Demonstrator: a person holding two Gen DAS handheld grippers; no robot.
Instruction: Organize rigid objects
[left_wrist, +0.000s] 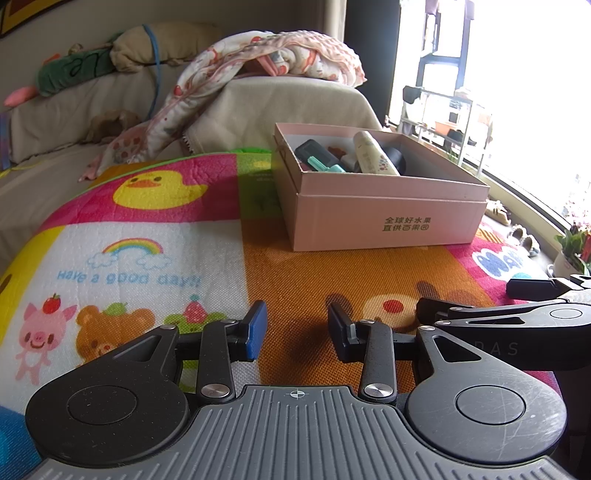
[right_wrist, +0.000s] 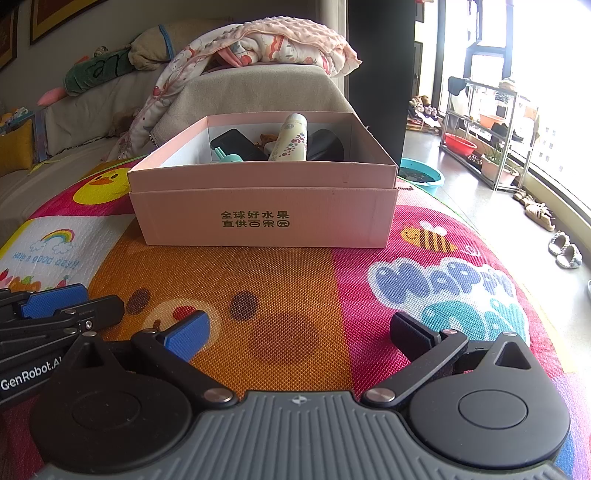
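The pink cardboard box (right_wrist: 263, 214) sits in the upper middle of the right wrist view, its long printed side facing the camera and its long axis running left to right across the frame. In the left wrist view the same box (left_wrist: 384, 218) lies in the upper right, turned so one corner points toward the lower left. It rests on the colourful play mat (right_wrist: 295, 295).

Inside the box, a cream bottle (right_wrist: 291, 138) leans against the other contents with its cap up and tilted slightly to the upper left. Left of it lies a black rectangular item (right_wrist: 232, 144), with a small teal piece (right_wrist: 227, 157) at the near wall. A dark rounded item (right_wrist: 325, 146) sits just right of the bottle.

The right gripper (right_wrist: 299, 334) is spread wide, empty, low over the orange part of the mat at the bottom of its frame. The left gripper (left_wrist: 297, 330) stands moderately open, also empty, hovering above the mat. Each gripper shows at the side edge of the other's view, just beside it.

Beyond the box, a patterned blanket (right_wrist: 280, 48) drapes over a beige sofa (right_wrist: 258, 92). To the upper right stand a metal shelf rack (right_wrist: 487, 129) and a teal basin (right_wrist: 423, 177) on the floor. Nothing lies on the mat between the grippers and the box.
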